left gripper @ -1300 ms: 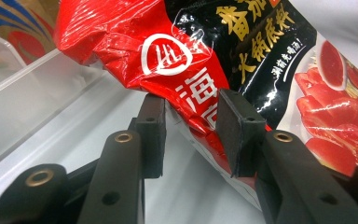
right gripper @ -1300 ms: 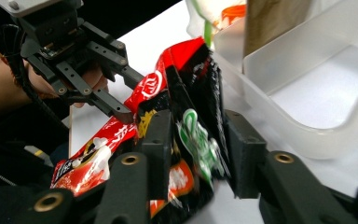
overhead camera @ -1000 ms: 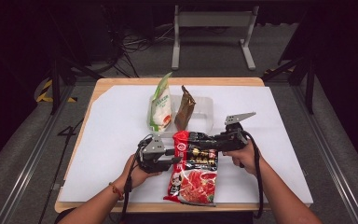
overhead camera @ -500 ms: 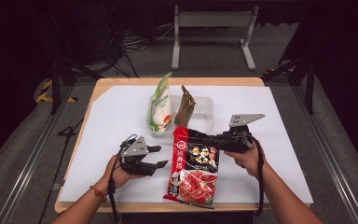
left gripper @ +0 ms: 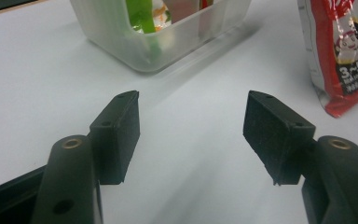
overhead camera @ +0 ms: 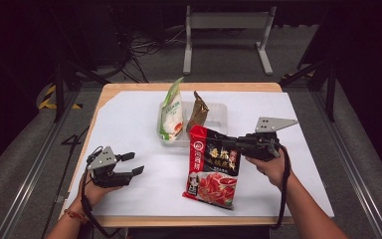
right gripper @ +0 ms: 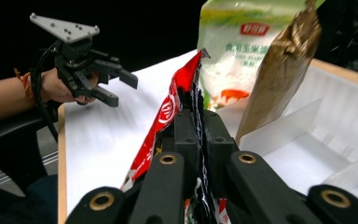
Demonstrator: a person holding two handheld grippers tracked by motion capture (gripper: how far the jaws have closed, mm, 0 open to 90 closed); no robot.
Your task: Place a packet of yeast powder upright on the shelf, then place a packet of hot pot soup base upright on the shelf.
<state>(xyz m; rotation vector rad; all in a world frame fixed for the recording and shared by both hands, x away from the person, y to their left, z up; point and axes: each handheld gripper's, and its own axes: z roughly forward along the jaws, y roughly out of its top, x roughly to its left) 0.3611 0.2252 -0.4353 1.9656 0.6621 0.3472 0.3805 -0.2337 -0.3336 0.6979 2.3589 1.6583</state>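
1. The left gripper (overhead camera: 135, 163) hovers low over the tabletop (overhead camera: 129, 119), well to the left of the clear bin (overhead camera: 218, 110); its jaws have just been opening and stand apart with nothing between them.
2. The white-green pouch (overhead camera: 171, 115) and the brown pouch (overhead camera: 198, 111) stand upright in the clear bin's left part.
3. The red packet (overhead camera: 213, 167) hangs just in front of the clear bin, its bottom edge touching the tabletop.
4. The right gripper (overhead camera: 233, 143) is clamped on the red packet's upper edge.

overhead forward-down, two close tong-mounted views
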